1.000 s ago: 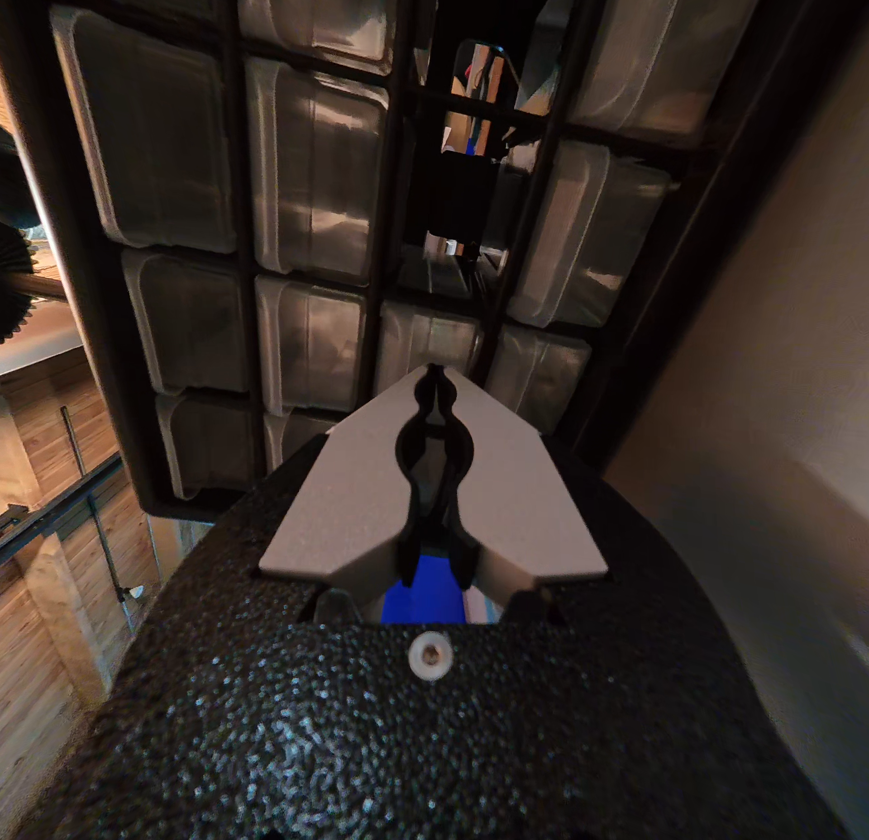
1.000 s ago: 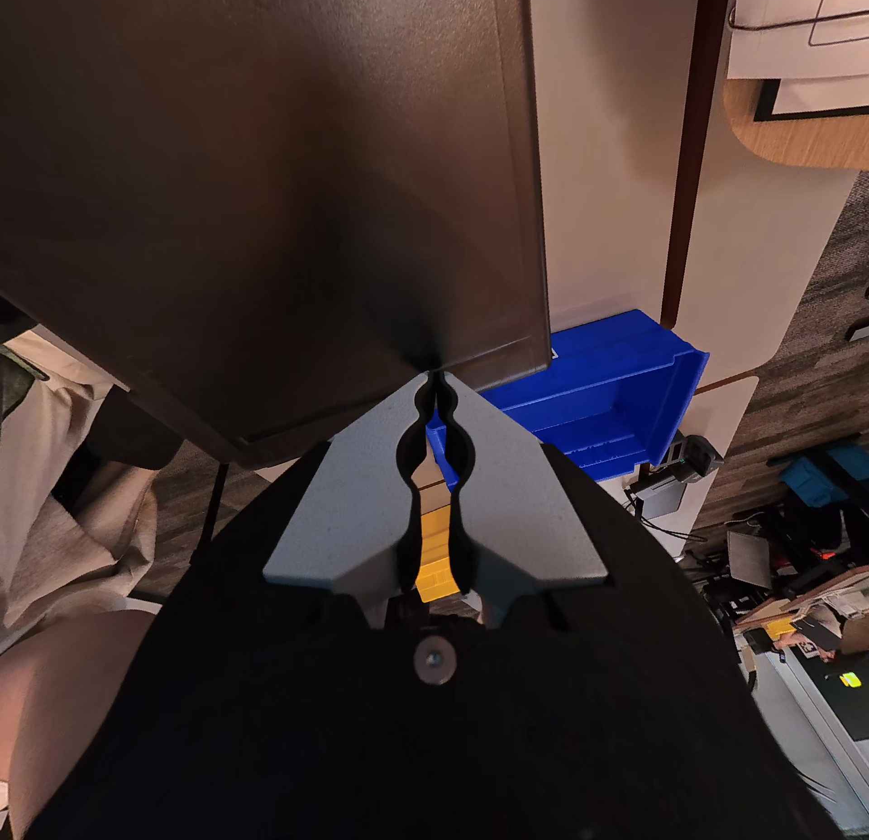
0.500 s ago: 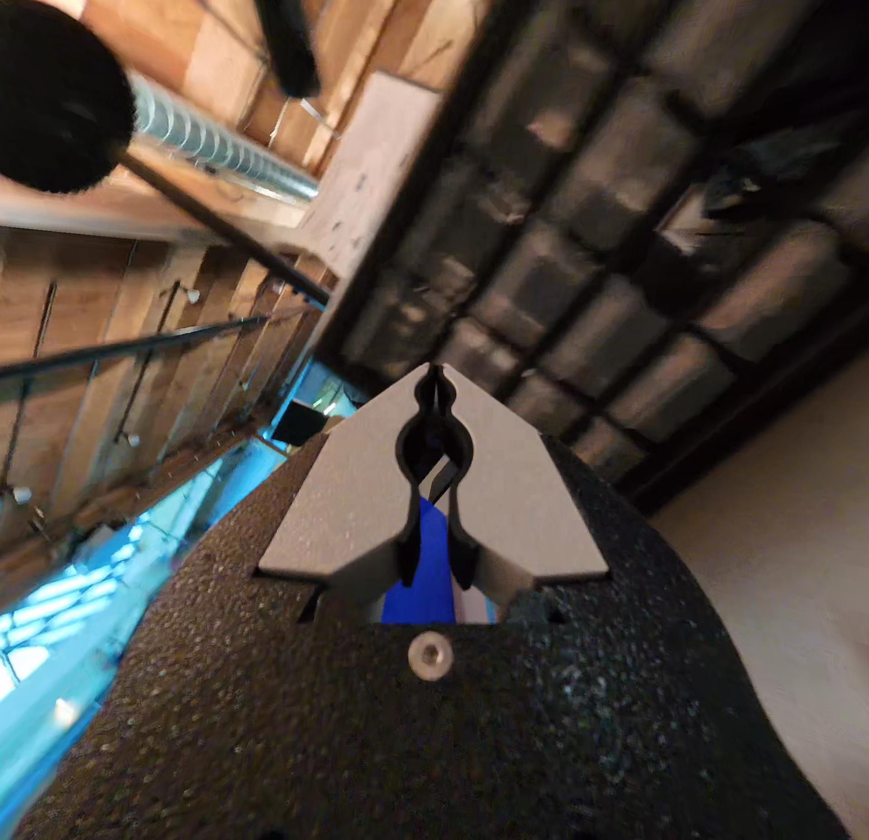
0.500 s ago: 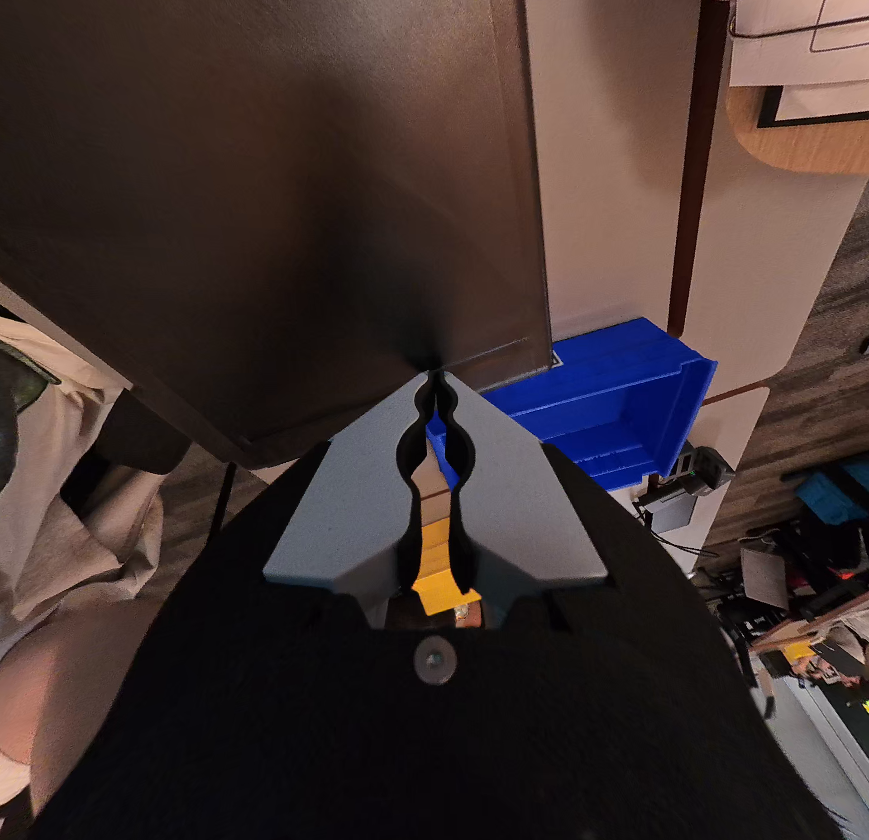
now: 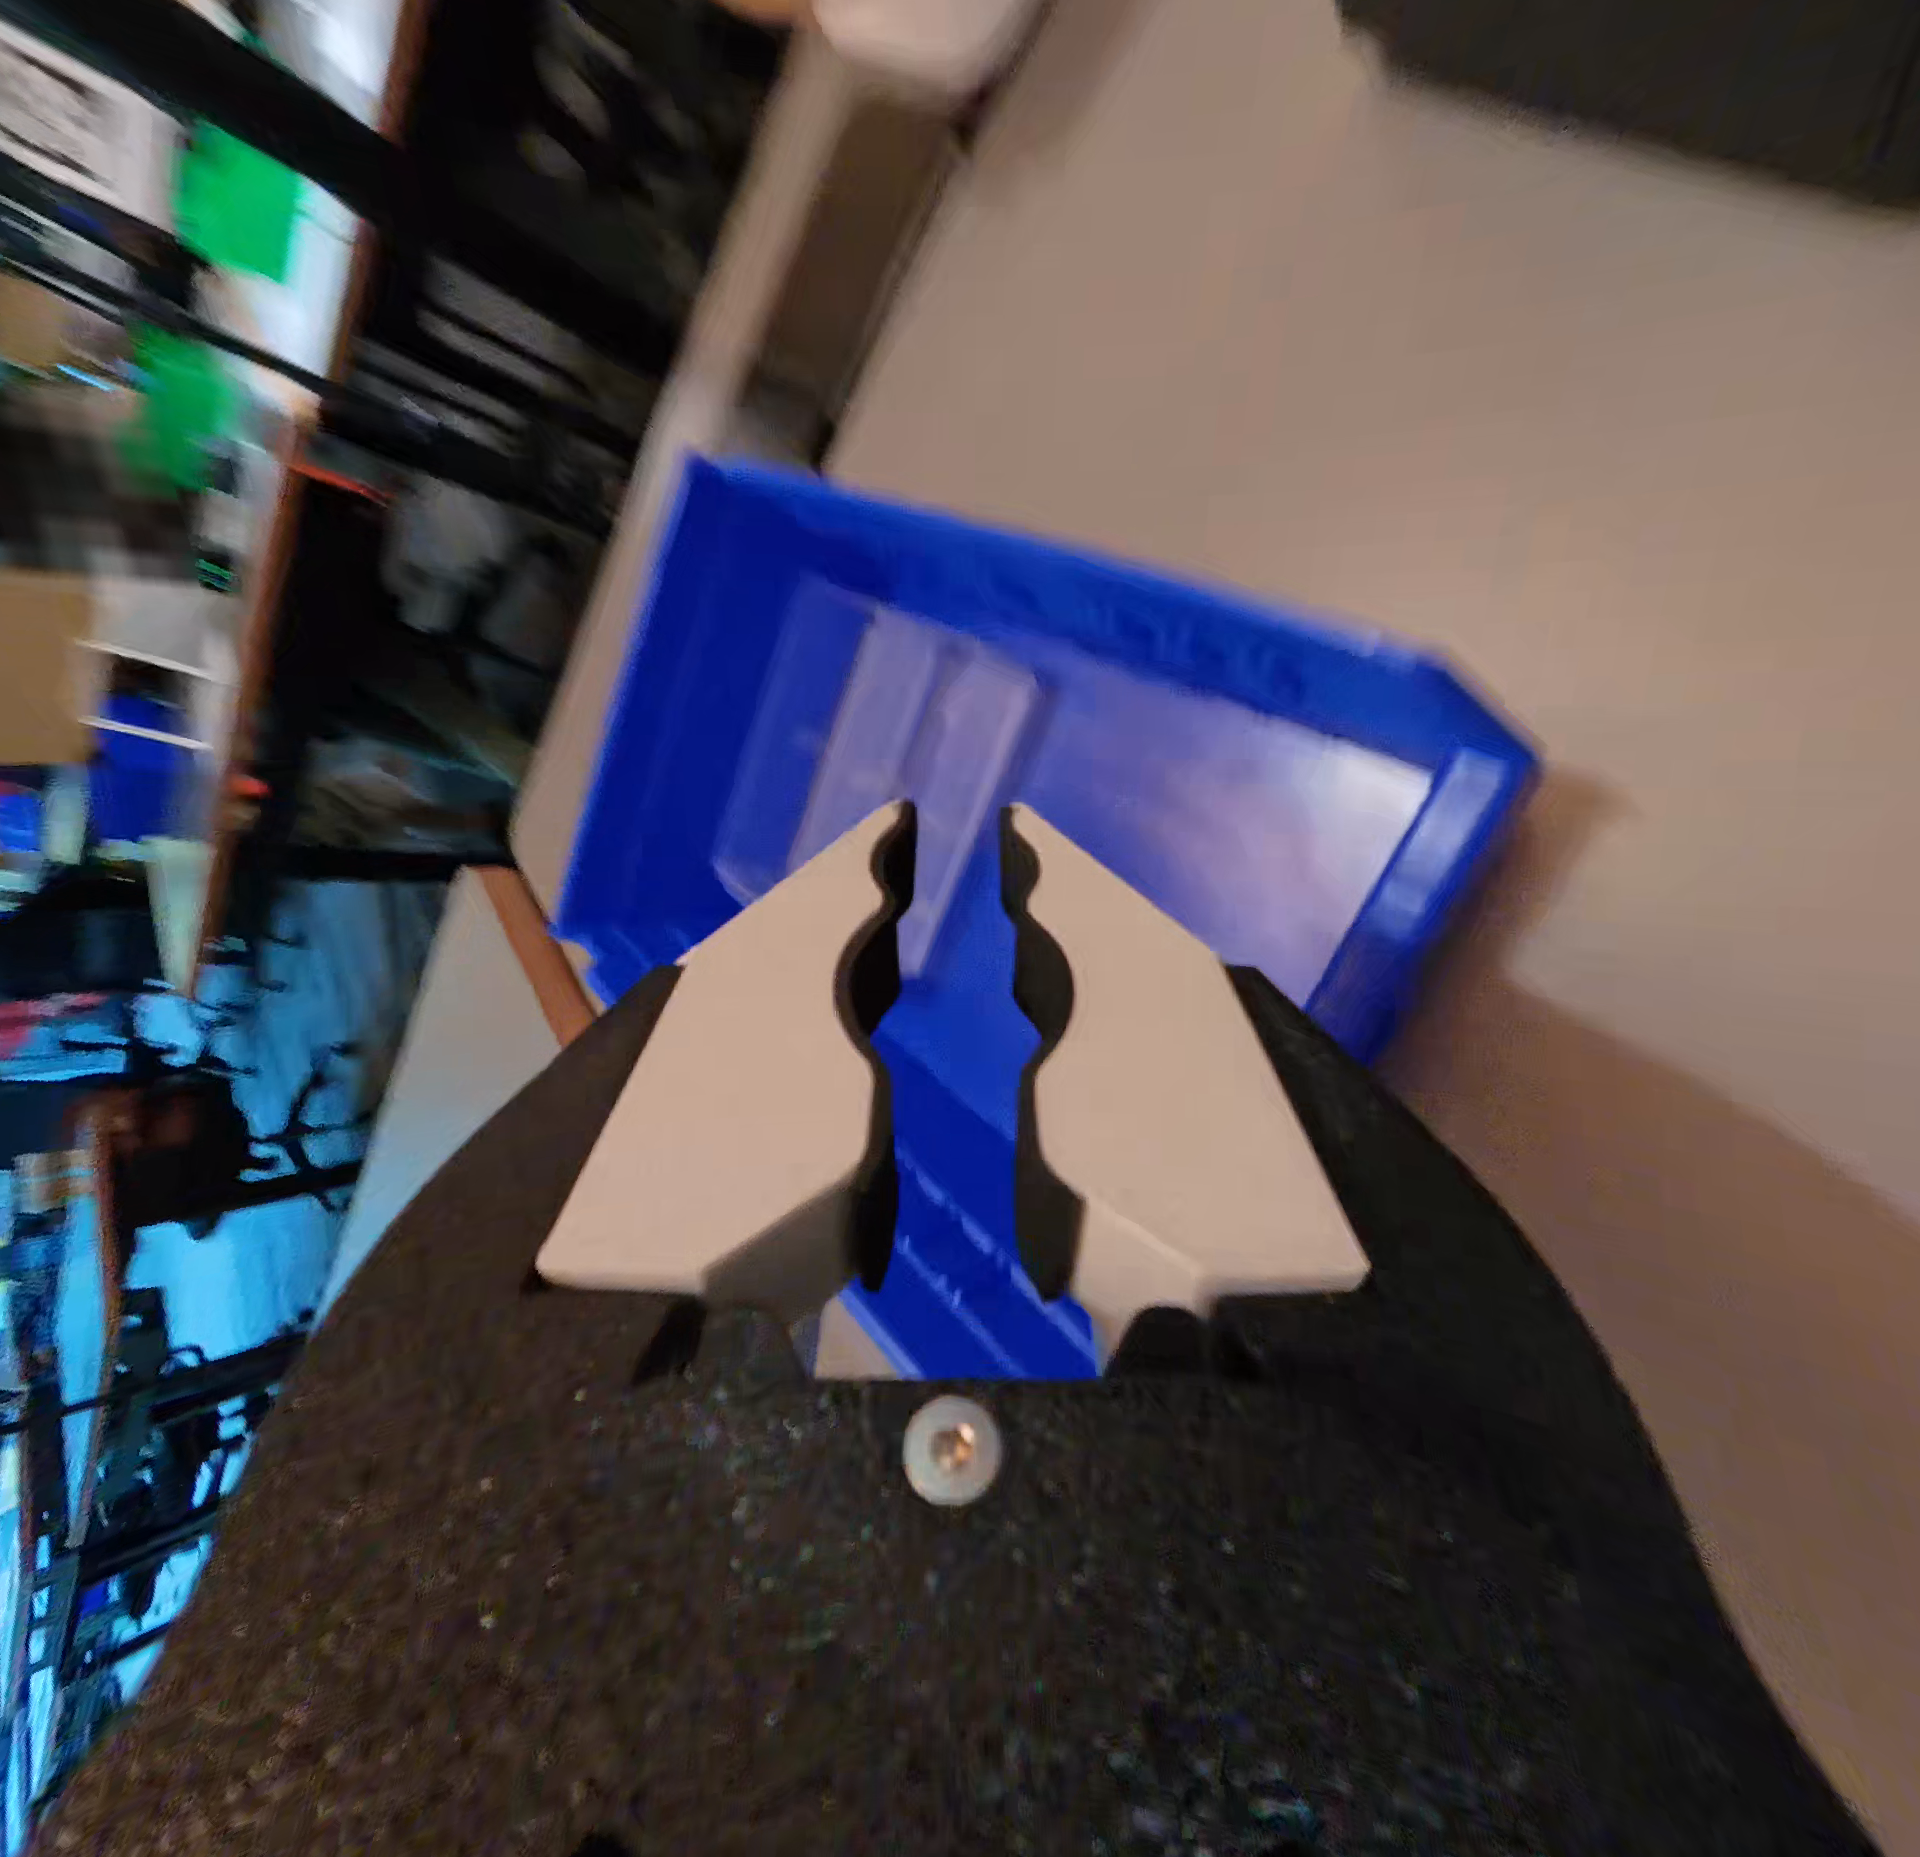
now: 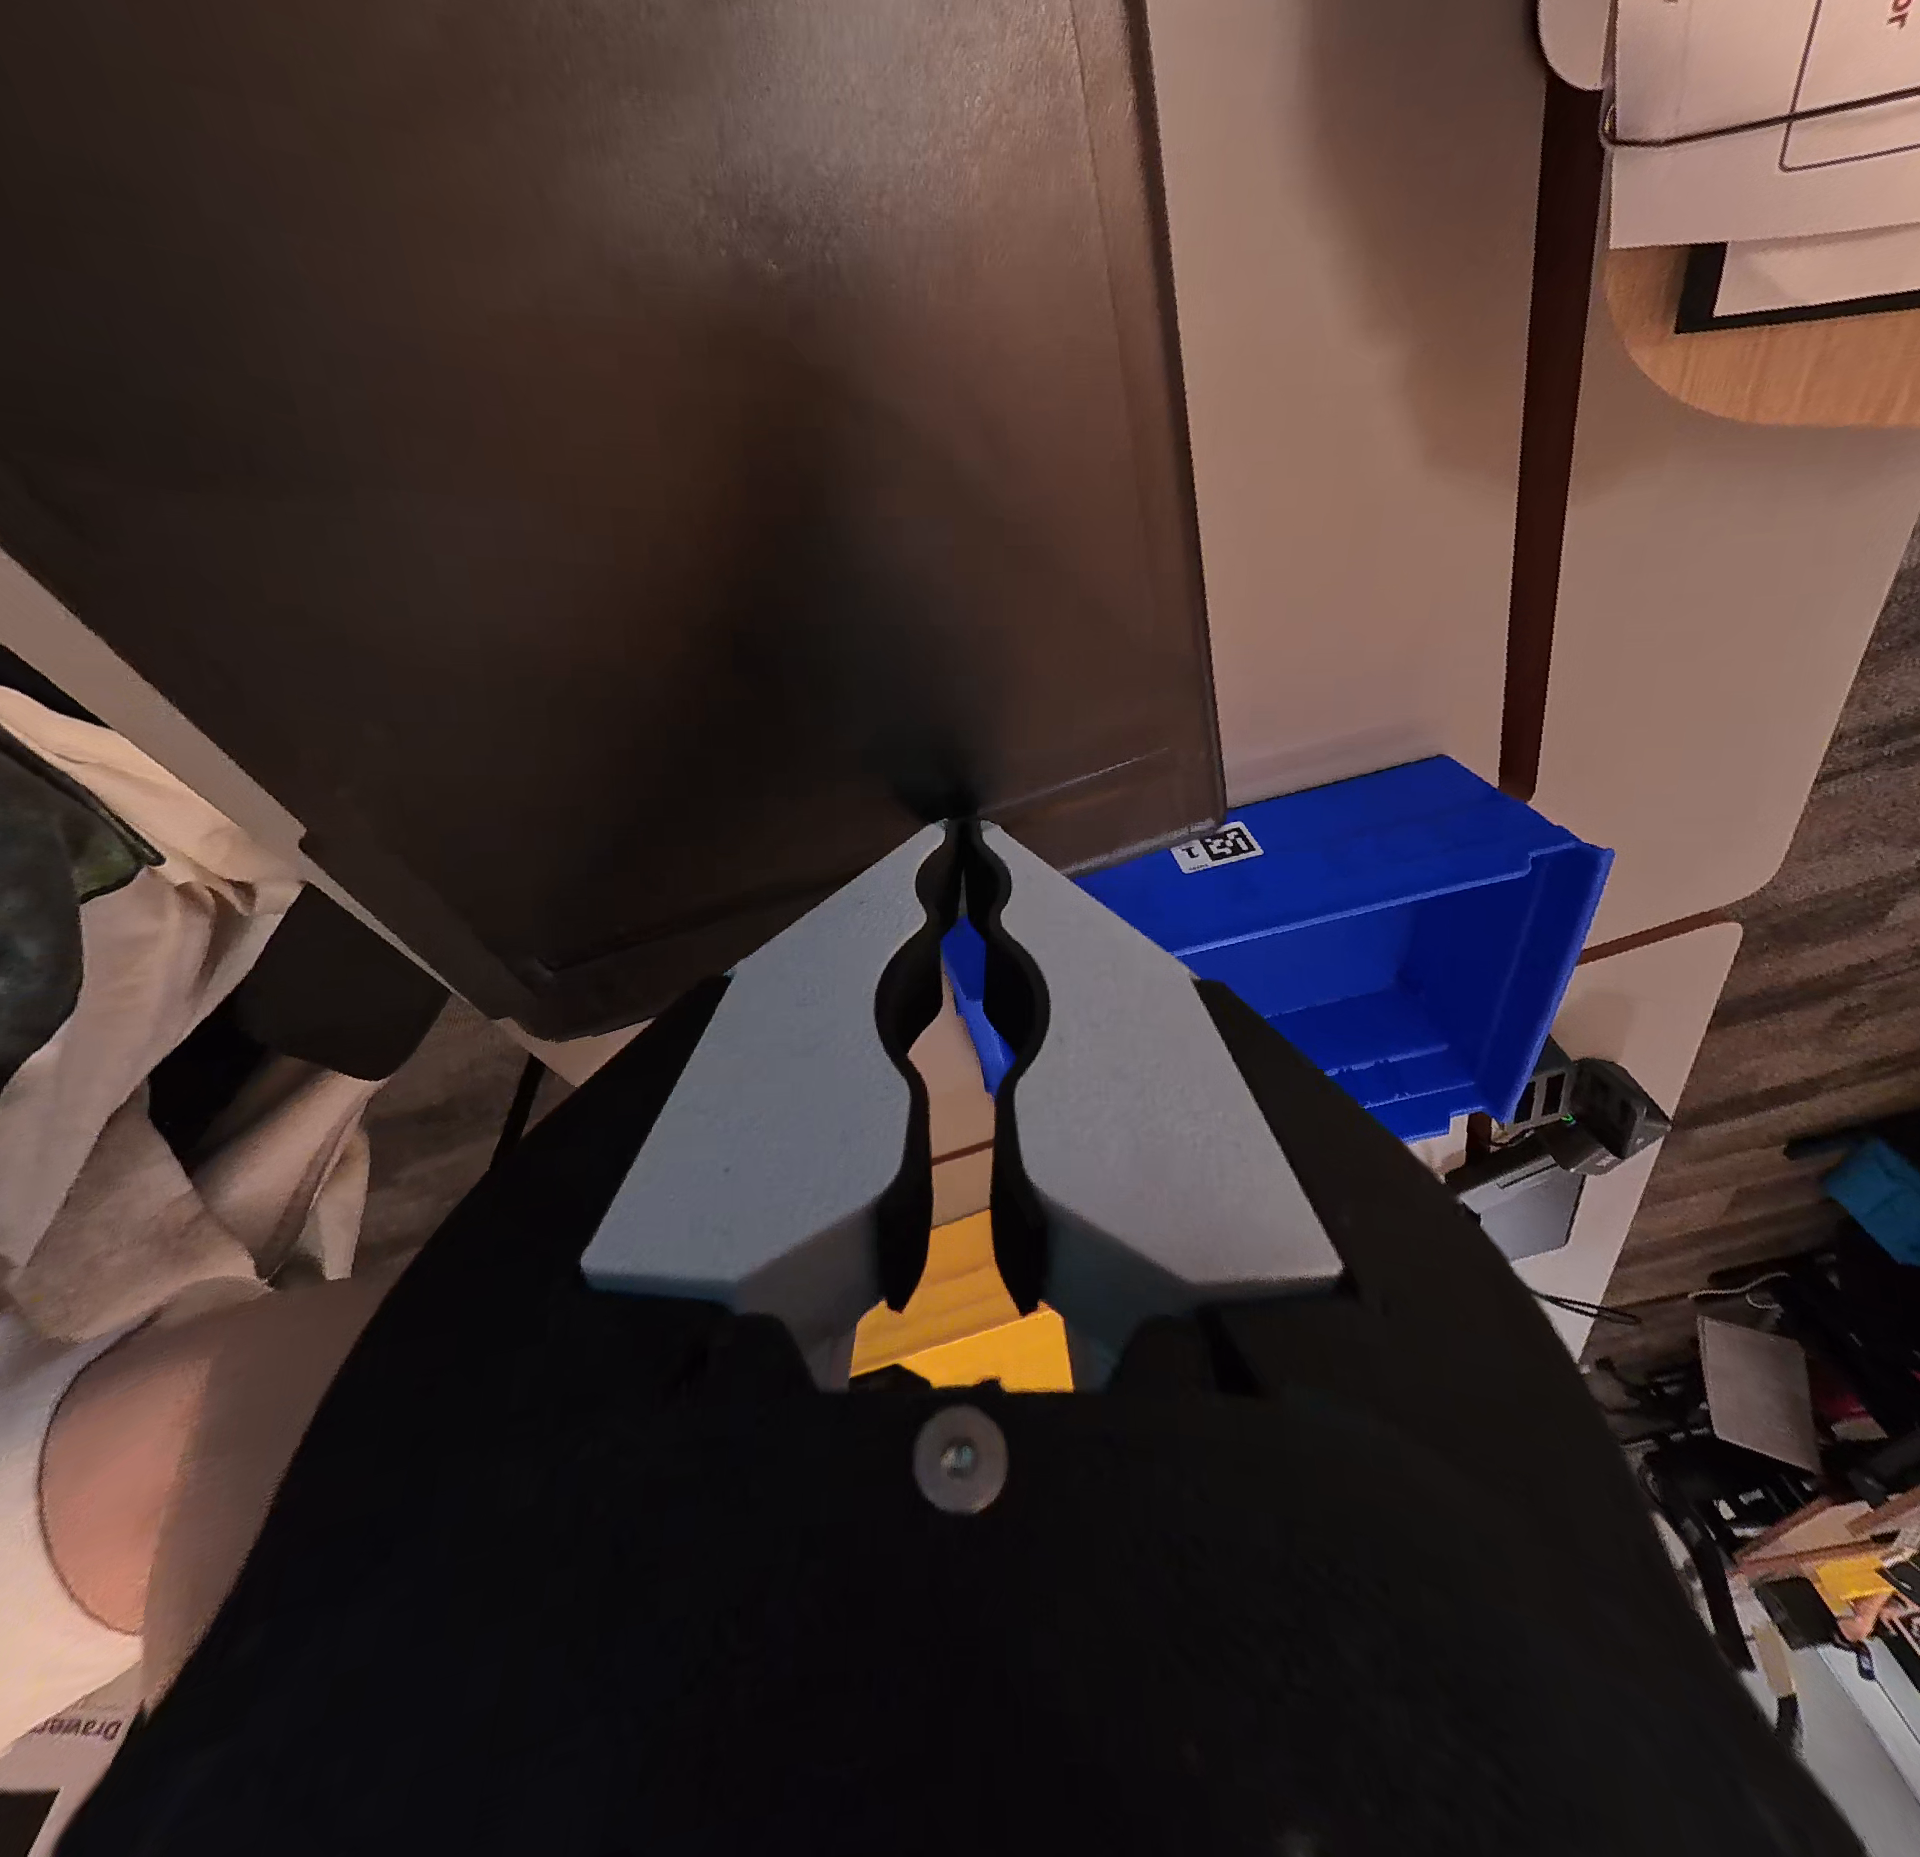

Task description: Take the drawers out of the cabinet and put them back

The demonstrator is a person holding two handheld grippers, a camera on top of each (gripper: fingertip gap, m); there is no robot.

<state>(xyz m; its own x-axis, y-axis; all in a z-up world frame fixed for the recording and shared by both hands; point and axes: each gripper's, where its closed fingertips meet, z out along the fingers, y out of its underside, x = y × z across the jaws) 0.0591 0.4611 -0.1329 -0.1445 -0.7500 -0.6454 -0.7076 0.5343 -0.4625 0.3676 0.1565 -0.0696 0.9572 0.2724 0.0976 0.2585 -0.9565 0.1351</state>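
Observation:
In the left wrist view my left gripper [image 5: 956,820] is open over a blue bin [image 5: 1455,831]. A clear plastic drawer [image 5: 883,727] lies inside the bin, and its near edge reaches between my fingertips, which stand apart around it. This view is motion-blurred. In the right wrist view my right gripper [image 6: 961,831] is shut, with its tips pressed against a dark flat panel of the cabinet [image 6: 623,405]. The cabinet's front and its other drawers are hidden in both views.
The blue bin also shows in the right wrist view [image 6: 1351,976], on the white table [image 6: 1351,457] right of the cabinet. A yellow bin [image 6: 956,1319] sits below my right fingers. A person's light clothing [image 6: 156,976] is at the left. Cluttered shelves [image 5: 312,457] stand left of the bin.
My left gripper swung away from the cabinet's drawer front to the blue bin and opened; a clear drawer now lies in the bin. My right gripper stayed shut against the cabinet.

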